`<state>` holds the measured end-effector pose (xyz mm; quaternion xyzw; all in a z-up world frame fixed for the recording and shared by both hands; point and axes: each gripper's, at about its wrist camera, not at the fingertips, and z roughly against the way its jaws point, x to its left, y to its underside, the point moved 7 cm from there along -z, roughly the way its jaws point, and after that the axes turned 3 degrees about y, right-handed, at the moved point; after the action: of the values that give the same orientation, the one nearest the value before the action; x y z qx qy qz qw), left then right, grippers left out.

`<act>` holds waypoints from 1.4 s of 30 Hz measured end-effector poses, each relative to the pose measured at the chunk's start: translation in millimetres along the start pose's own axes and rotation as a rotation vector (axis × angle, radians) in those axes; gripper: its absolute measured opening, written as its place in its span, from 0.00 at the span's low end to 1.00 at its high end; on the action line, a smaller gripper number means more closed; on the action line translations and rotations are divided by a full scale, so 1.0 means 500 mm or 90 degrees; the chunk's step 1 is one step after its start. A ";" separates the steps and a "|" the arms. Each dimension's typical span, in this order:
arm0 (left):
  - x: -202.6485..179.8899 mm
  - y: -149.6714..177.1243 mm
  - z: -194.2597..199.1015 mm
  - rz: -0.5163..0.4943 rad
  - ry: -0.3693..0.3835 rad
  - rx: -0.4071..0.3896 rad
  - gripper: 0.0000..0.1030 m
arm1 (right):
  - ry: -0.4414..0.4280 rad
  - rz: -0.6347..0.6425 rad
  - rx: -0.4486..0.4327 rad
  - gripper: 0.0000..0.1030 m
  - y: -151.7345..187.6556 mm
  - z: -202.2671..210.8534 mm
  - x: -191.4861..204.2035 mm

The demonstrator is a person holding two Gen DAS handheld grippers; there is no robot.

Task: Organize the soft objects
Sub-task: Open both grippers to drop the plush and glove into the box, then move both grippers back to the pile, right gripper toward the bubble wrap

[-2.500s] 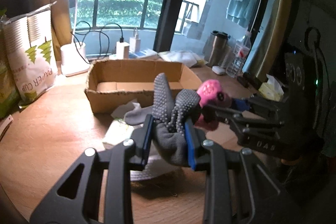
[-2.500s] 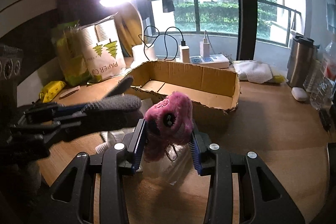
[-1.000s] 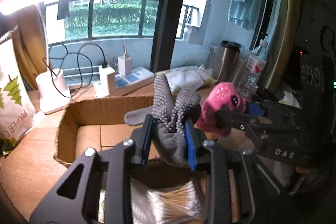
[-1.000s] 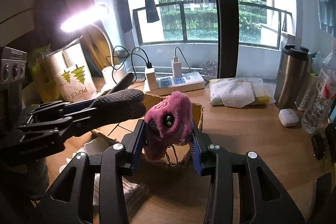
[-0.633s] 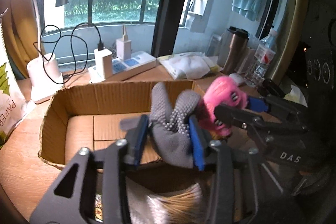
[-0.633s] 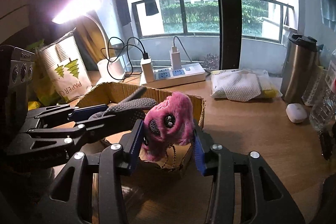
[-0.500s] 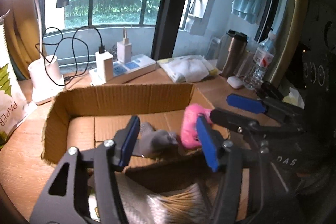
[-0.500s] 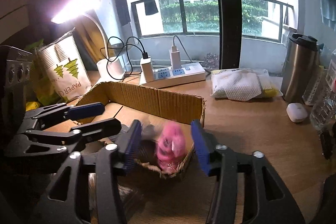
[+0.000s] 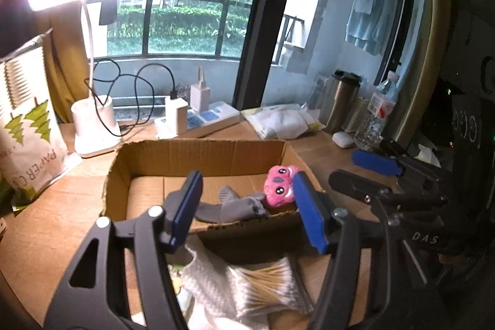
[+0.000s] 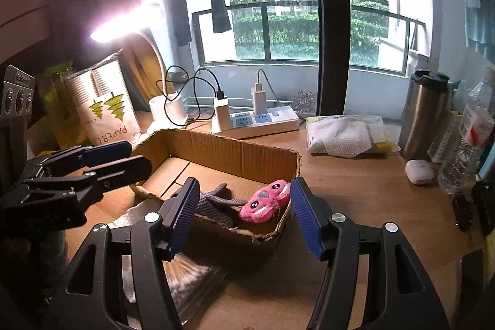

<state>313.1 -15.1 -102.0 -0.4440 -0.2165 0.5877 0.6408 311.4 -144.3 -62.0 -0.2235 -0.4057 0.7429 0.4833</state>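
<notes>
A grey dotted glove (image 9: 238, 206) and a pink plush toy (image 9: 280, 189) lie inside the open cardboard box (image 9: 201, 152), near its front right corner. My left gripper (image 9: 247, 206) is open and empty above the box's front wall. My right gripper (image 10: 243, 212) is open and empty too, above the same corner; below it lie the glove (image 10: 213, 204) and the plush toy (image 10: 266, 203) in the box (image 10: 235, 155). Each gripper shows in the other's view: the right one (image 9: 365, 172), the left one (image 10: 114, 158).
A bag of cotton swabs and white cloth (image 9: 256, 283) lie on the wooden table in front of the box. A paper-cup bag (image 9: 27, 132), lamp base (image 9: 92, 126), power strip (image 10: 256, 121), tissue pack (image 10: 343, 136), steel tumbler (image 10: 425, 113), water bottle (image 10: 467, 138) and white case (image 10: 419, 172) stand around.
Both grippers carried the glove and the plush toy up over the box, then opened. The glove and the toy dropped into the box and now lie there.
</notes>
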 end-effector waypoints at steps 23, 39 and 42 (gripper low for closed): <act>-0.010 0.058 0.169 0.008 0.011 -0.053 0.63 | 0.011 0.051 -0.025 0.62 0.045 0.141 0.115; -0.016 0.152 0.204 0.023 0.016 -0.035 0.64 | 0.014 0.063 0.005 0.63 0.130 0.163 0.156; -0.014 0.175 0.203 0.029 0.016 -0.025 0.64 | 0.012 0.066 0.015 0.62 0.151 0.163 0.163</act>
<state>181.3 2.6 -120.6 -0.4688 -0.2099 0.5918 0.6213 176.6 -118.0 -72.2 -0.2457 -0.3802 0.7693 0.4508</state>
